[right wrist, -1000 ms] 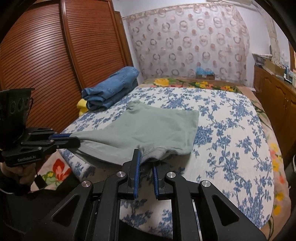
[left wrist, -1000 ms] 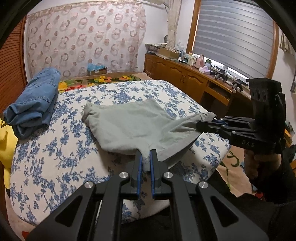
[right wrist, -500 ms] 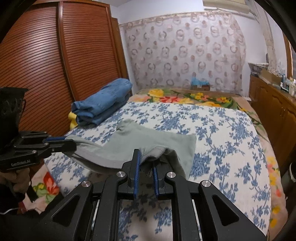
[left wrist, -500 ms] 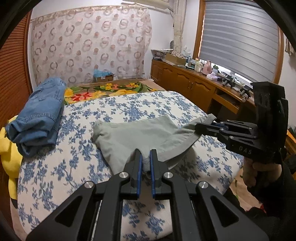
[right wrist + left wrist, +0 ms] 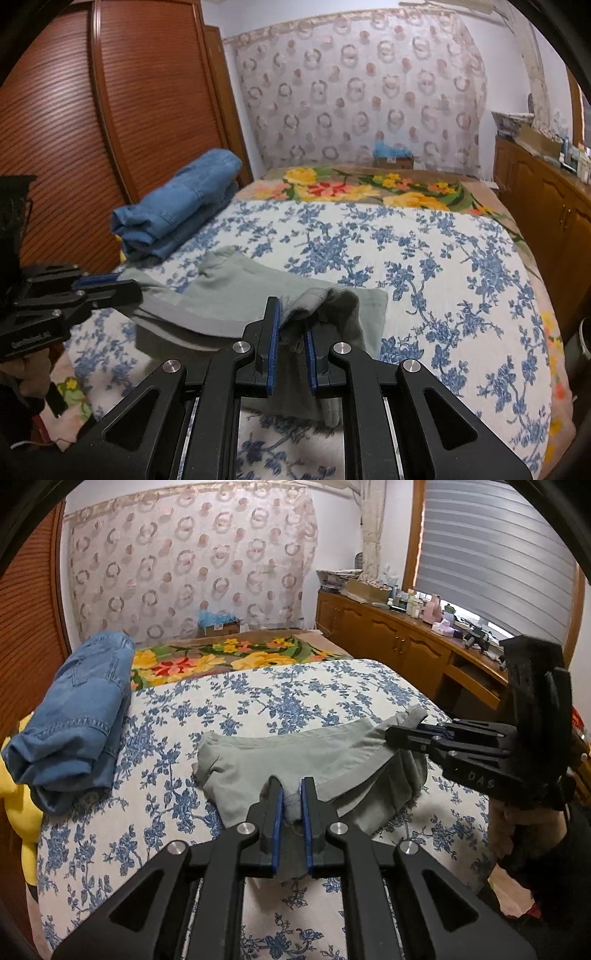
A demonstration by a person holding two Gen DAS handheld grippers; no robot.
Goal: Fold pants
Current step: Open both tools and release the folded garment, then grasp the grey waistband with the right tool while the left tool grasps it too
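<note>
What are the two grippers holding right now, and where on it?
Both pinch the grey-green pants along the lifted near edge: left gripper, right gripper at its other end.

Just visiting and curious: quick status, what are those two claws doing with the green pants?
Left gripper easing open, waistband still between its pads. Right gripper clamped on other end. Green pants half folded on bed. Folded jeans well aside.

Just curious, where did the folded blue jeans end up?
In both views the folded jeans lie at the bed's left edge, beside the wooden louvred doors, beyond the green pants.
</note>
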